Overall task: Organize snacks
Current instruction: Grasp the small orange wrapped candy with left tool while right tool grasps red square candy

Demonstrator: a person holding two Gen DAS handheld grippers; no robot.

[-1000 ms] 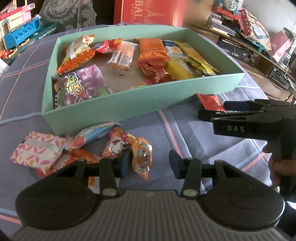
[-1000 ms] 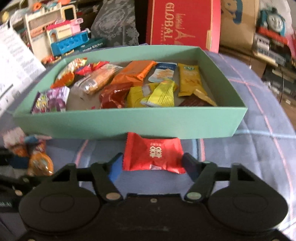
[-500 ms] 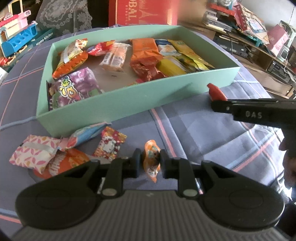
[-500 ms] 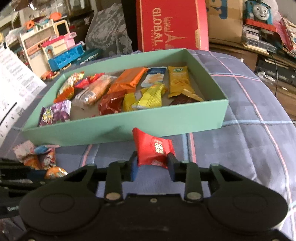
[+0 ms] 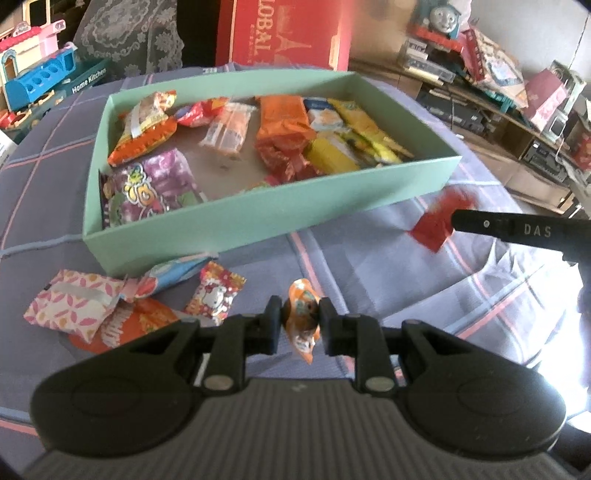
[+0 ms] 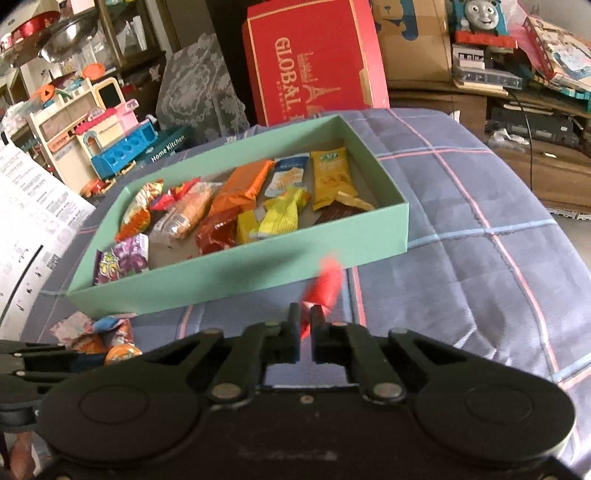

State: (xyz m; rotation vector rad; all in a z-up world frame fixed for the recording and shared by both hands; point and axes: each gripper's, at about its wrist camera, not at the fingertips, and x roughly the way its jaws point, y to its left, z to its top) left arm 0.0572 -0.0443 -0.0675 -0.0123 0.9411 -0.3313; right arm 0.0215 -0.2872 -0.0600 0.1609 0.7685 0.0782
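left wrist view: left gripper (image 5: 298, 325) pinches the orange candy (image 5: 301, 320) between its fingertips; right gripper (image 6: 304, 328) clamps the red packet (image 6: 325, 286), near the green box (image 6: 236, 273).

From my feed I see a blue checked cloth (image 6: 461, 229) spread wide, with a red carton (image 6: 314, 62) standing behind it. A toy kitchen (image 6: 92, 129) crowds the left; cluttered wooden shelves (image 6: 517, 110) carry a blue toy train (image 6: 480, 18) on the right.
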